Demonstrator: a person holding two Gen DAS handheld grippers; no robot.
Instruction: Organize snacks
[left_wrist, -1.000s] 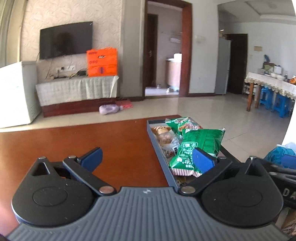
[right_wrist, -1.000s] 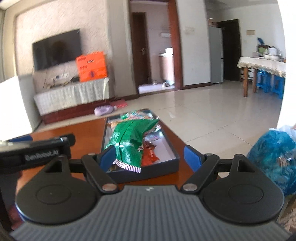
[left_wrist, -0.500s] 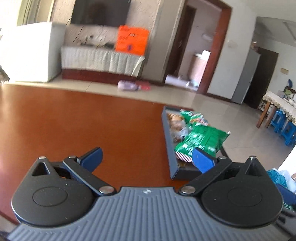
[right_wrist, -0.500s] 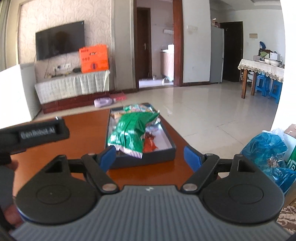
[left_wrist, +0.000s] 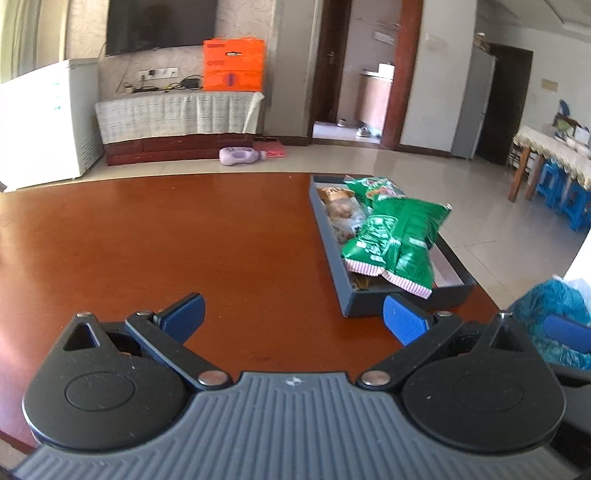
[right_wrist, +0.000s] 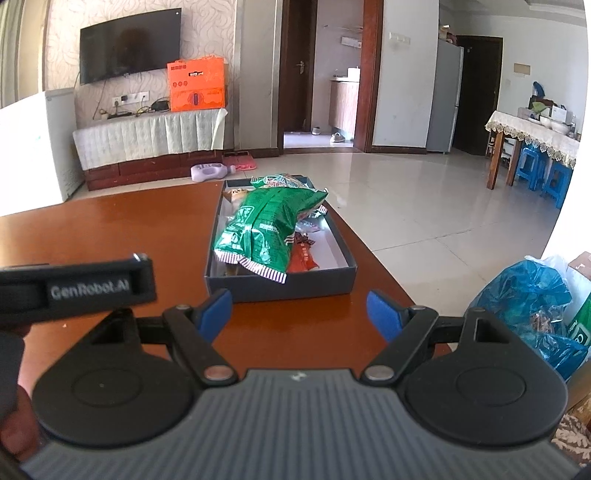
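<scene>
Green snack bags (right_wrist: 266, 226) are heaped in the dark tray (right_wrist: 280, 287) at the right edge of the wooden table (left_wrist: 166, 240), with an orange packet (right_wrist: 303, 257) beneath them. Your left gripper (left_wrist: 293, 317) and right gripper (right_wrist: 298, 311) both hang spread wide, holding nothing. No loose snacks show on the tabletop, so gathering looks done; the pile could want tidying.

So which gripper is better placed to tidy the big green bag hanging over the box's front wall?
Right, probably. The right gripper is open and squarely faces the box, with the green bag dead ahead. The left gripper faces bare table.
</scene>
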